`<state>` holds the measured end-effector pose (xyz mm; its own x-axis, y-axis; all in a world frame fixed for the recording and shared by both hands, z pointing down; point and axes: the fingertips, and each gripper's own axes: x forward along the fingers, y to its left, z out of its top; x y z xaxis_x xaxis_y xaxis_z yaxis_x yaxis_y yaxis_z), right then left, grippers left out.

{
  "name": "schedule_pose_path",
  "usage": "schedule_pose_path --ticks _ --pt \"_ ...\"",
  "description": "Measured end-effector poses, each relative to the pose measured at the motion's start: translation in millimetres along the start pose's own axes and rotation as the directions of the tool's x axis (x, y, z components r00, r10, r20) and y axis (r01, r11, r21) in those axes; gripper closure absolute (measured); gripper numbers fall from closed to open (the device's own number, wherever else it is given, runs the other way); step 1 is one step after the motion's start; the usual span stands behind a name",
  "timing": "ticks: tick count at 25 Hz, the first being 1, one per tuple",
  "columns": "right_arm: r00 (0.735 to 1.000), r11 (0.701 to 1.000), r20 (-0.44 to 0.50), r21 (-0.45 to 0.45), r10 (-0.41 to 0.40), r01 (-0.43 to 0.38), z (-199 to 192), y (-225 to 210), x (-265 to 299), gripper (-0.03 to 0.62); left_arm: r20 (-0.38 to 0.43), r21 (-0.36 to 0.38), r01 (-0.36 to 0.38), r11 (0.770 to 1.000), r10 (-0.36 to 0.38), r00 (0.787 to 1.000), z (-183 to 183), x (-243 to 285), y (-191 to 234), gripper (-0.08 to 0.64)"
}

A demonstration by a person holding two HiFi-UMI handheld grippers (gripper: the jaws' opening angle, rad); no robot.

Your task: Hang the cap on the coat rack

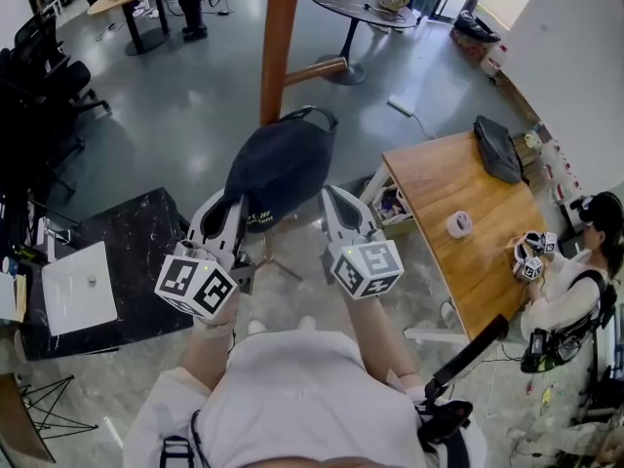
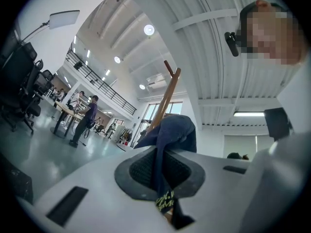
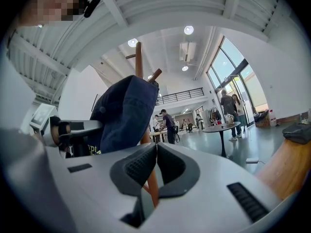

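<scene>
A dark navy cap hangs in front of me against the wooden coat rack pole. My left gripper is shut on the cap's lower left edge; in the left gripper view the cap fabric runs down between the closed pads, with the coat rack behind it. My right gripper sits just right of the cap, shut with nothing in it. In the right gripper view the cap drapes beside the coat rack and its peg, left of the right gripper.
A wooden table on the right carries a tape roll and a black bag. A person sits beyond it. A black marble table with white paper is on the left; a round table stands farther off.
</scene>
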<state>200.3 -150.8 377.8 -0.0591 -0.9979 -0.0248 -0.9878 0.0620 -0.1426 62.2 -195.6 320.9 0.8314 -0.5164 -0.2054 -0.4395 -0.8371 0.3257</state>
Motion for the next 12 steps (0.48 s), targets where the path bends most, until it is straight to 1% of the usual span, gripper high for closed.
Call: schedule_pose_path --ticks 3,6,9,12 --pt "1.0 1.0 -0.012 0.006 -0.002 0.002 -7 -1 0 0.569 -0.009 -0.011 -0.011 1.0 0.011 1.0 -10 -1 6 0.54" --pt "1.0 1.0 -0.026 0.014 -0.002 0.002 -13 -2 1 0.569 -0.034 -0.021 -0.031 0.999 0.03 0.999 -12 -1 8 0.54" --pt "0.999 1.0 -0.042 0.027 0.001 0.0 -21 -4 1 0.569 -0.027 -0.031 -0.035 0.999 0.034 0.999 -19 -2 11 0.54" --pt "0.998 0.999 -0.056 0.039 0.003 -0.001 -30 -4 1 0.569 -0.038 -0.035 -0.049 0.998 0.048 0.998 -23 -3 11 0.54"
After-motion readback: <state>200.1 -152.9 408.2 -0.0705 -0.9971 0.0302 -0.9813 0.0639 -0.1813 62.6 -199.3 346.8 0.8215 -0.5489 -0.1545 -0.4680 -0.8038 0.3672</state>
